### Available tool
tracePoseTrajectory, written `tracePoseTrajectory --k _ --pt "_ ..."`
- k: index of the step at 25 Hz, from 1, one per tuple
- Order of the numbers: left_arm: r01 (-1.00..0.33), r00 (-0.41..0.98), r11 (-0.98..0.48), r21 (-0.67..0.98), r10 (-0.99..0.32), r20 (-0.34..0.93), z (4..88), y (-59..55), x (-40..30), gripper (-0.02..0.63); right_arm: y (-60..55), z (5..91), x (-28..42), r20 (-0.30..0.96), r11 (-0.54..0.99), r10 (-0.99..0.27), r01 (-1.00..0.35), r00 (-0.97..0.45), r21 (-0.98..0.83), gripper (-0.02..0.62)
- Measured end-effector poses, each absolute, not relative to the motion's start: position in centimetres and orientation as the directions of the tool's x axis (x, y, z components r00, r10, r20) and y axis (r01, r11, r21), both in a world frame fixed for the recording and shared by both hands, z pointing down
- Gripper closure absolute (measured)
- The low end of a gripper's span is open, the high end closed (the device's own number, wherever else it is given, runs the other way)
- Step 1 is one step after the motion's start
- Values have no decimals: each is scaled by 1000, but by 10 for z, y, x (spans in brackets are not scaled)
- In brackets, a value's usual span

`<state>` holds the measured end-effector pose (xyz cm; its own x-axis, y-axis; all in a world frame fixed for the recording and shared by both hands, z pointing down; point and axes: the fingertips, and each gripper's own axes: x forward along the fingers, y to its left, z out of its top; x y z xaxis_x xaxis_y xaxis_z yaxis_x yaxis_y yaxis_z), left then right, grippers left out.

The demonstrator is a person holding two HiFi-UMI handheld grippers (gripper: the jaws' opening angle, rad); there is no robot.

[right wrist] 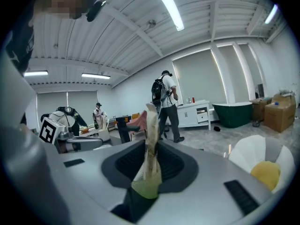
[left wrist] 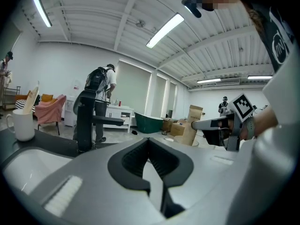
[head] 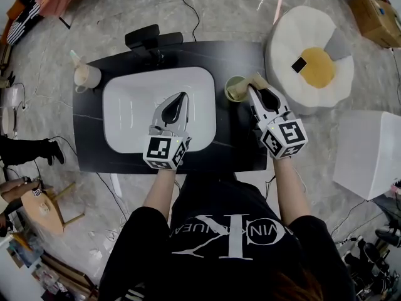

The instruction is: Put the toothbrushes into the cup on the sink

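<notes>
A black counter (head: 241, 146) carries a white sink basin (head: 135, 115) with a black faucet (head: 150, 39) behind it. A green cup (head: 233, 90) stands just right of the basin. My right gripper (head: 252, 90) is at the cup's right rim, shut on a cream toothbrush (head: 255, 80) whose top leans over the cup. In the right gripper view the toothbrush (right wrist: 150, 158) stands up between the jaws (right wrist: 150, 143), its lower end pale green. My left gripper (head: 182, 96) hovers over the basin, shut (left wrist: 149, 138) and empty. A white mug (head: 86, 76) with another toothbrush (head: 75, 59) sits at the far left.
A round white cushion with a yellow centre (head: 310, 58) lies right of the counter, and a white box (head: 369, 152) stands nearer on the right. Chairs and clutter are on the floor at the left. People stand in the background (right wrist: 165, 102).
</notes>
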<state>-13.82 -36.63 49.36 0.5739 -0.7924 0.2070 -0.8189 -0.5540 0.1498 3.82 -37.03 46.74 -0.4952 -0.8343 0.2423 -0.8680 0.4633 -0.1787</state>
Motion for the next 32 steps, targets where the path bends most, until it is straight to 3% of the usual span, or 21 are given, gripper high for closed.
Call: tracePoseTrajectory --k 14,32 --pt "-821 571 -545 171 -794 209 497 -356 -137 594 -366 473 40 261 472 -824 -864 -502 -175 444" --pt "-835 549 -528 154 -817 176 480 -332 -129 594 -338 464 63 249 456 -835 -870 -491 -188 430"
